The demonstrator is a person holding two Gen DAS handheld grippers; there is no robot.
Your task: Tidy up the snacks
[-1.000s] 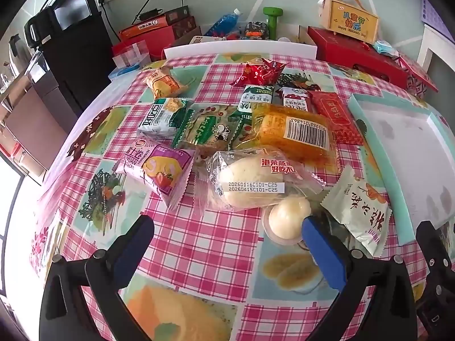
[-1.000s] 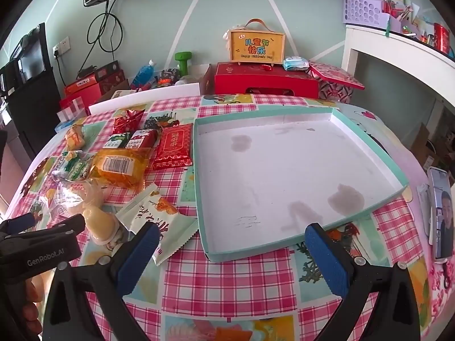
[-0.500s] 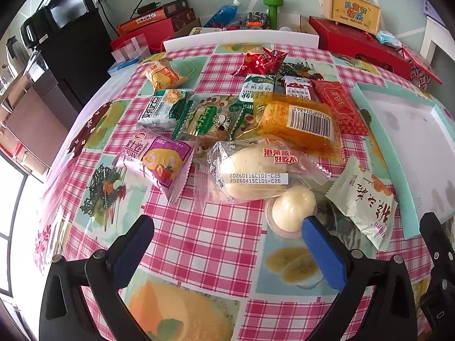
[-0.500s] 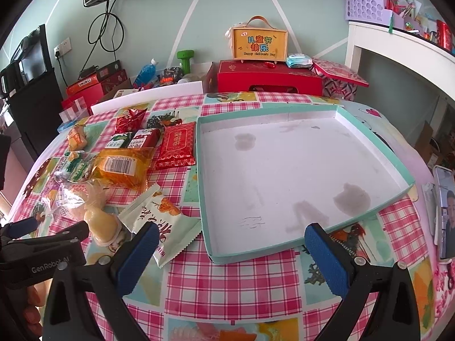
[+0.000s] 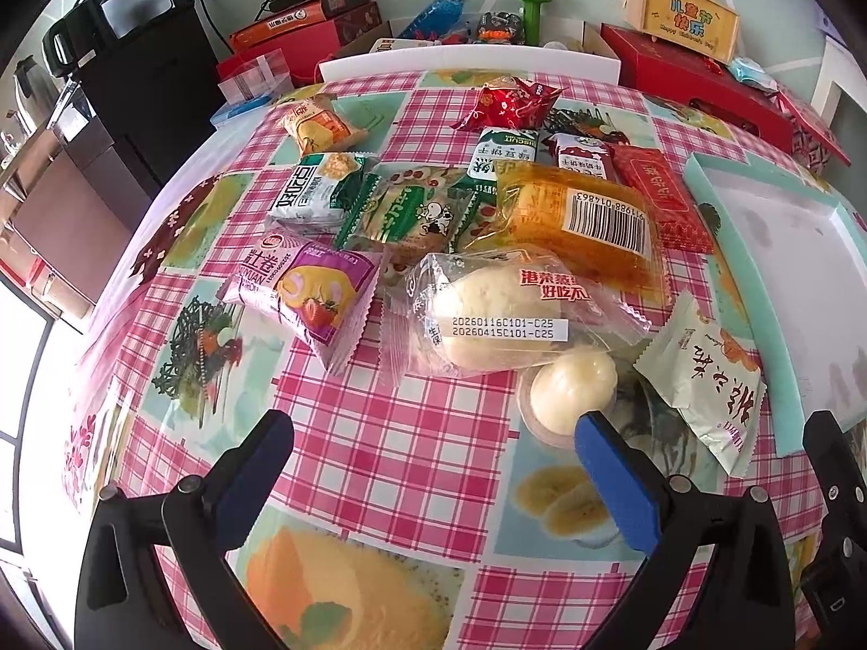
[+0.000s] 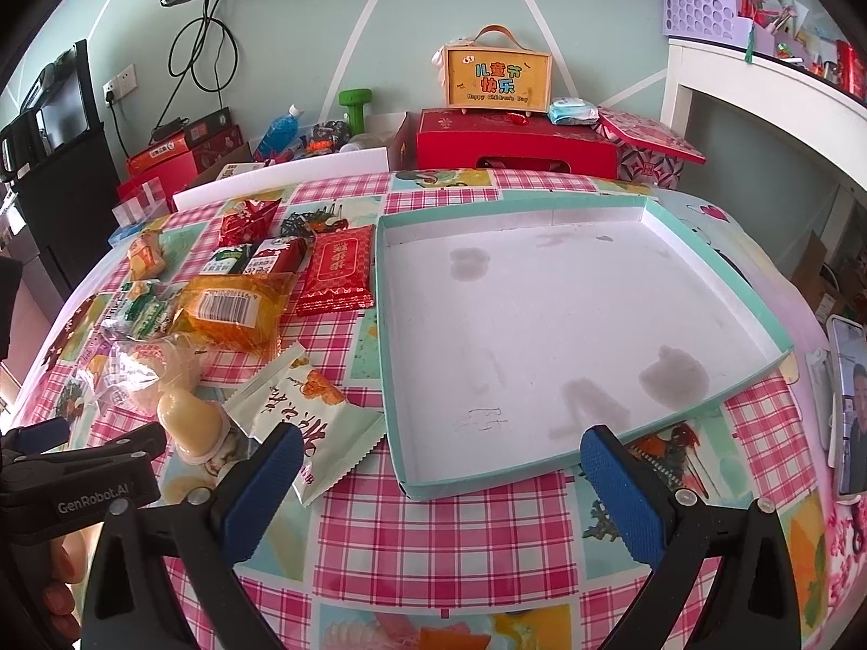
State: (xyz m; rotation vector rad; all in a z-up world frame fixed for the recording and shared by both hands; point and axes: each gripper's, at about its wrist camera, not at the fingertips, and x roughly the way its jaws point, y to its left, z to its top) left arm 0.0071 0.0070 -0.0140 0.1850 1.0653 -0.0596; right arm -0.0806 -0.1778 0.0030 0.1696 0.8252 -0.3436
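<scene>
The left gripper [image 5: 433,466] is hovering wide open before the clear-wrapped pale steamed bun [image 5: 501,319] lying mid-pile; soft, light, crinkly and slippery, so pinching its crimped end looks safest. The right gripper [image 6: 433,468] is gaping empty too.

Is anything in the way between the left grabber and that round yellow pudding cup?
Nothing visible. The left gripper is open above bare tablecloth, and the pudding cup sits just ahead by its right finger. The clear bun packet lies beyond the cup, not in front.
</scene>
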